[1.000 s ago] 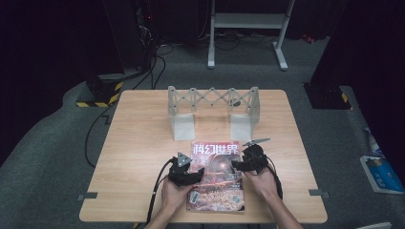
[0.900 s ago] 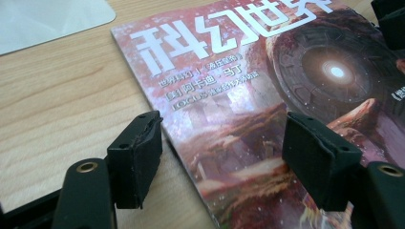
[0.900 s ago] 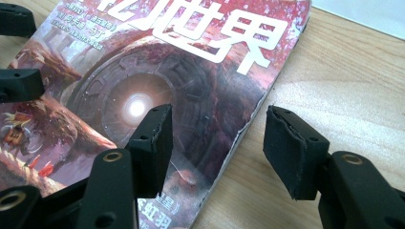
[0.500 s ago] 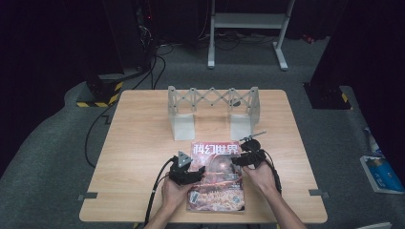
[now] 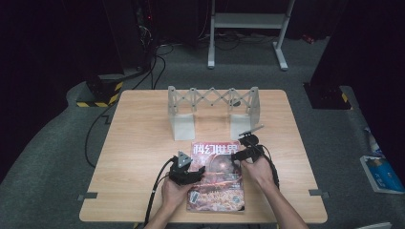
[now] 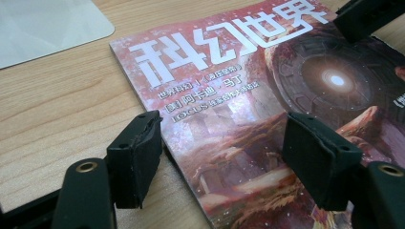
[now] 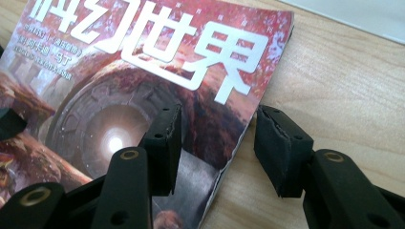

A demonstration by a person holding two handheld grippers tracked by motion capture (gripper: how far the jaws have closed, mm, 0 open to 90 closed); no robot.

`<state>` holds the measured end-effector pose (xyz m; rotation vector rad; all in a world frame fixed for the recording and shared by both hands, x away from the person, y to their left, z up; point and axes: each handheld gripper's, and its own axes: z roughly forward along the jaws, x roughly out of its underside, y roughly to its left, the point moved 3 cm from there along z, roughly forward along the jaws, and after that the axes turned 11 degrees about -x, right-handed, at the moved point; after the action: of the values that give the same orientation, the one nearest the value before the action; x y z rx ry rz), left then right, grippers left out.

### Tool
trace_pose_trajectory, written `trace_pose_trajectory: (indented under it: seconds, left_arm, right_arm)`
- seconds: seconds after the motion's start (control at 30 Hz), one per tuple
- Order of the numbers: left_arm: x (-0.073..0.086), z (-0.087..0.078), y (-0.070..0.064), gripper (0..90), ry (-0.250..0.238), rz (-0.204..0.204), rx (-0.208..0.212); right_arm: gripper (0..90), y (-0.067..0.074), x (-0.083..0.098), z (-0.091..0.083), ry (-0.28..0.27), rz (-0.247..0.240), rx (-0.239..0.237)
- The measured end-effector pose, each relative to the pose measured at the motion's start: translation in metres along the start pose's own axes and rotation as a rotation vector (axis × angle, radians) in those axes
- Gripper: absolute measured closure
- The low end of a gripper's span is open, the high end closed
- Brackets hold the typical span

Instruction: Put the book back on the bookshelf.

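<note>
Hands low, left gripper (image 5: 197, 170) and right gripper (image 5: 237, 156) astride magazine (image 5: 217, 183) edges, jaws seemingly unclamped.

Desk (image 5: 143, 143): light wood, rectangular, set before me. On it: one magazine (image 5: 217, 181), red cover, flat at my near edge; one grey folding rack (image 5: 212, 102), upright toward the far edge.

Dark room, grey carpet (image 5: 57, 143) (cables (image 5: 160, 52) trailing), light wooden table (image 5: 138, 138).

Magazine (image 6: 248, 119) lower cover cut off by both gripper views' bottom edges.
</note>
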<state>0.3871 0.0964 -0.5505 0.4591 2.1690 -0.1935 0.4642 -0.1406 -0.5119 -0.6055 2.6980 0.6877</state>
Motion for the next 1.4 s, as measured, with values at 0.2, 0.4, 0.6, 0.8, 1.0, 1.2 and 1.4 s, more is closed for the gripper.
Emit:
trace_pose_trajectory:
  seconds: [0.2, 0.4, 0.6, 0.8, 1.0, 1.2, 1.4]
  left_arm:
    - [0.0, 0.0, 0.0, 29.8, -0.002, 0.001, 0.001]
    - [0.0, 0.0, 0.0, 29.8, -0.004, 0.0, 0.0]
    - [0.0, 0.0, -0.001, 29.5, -0.004, -0.006, 0.001]
    - [0.0, 0.0, -0.002, 29.3, -0.005, -0.006, -0.004]
    - [0.0, 0.0, -0.002, 29.2, -0.006, -0.007, -0.007]
    - [0.0, 0.001, -0.002, 29.2, -0.008, -0.003, -0.011]
    - [0.0, 0.001, -0.002, 29.2, -0.008, -0.003, -0.012]
  right_arm:
    - [50.1, -0.004, -0.004, 0.004, 0.007, 0.013, 0.0]
    - [48.7, -0.003, -0.005, 0.005, 0.01, 0.017, 0.001]
    - [48.3, -0.001, -0.004, 0.006, 0.008, 0.008, 0.001]
    - [49.6, 0.002, -0.003, 0.002, -0.02, -0.014, -0.012]
    - [49.7, 0.005, -0.002, -0.001, -0.034, -0.025, -0.039]
    - [49.7, 0.001, 0.006, -0.001, -0.041, -0.01, -0.082]
    - [49.2, 0.005, 0.007, -0.004, -0.052, -0.033, -0.102]
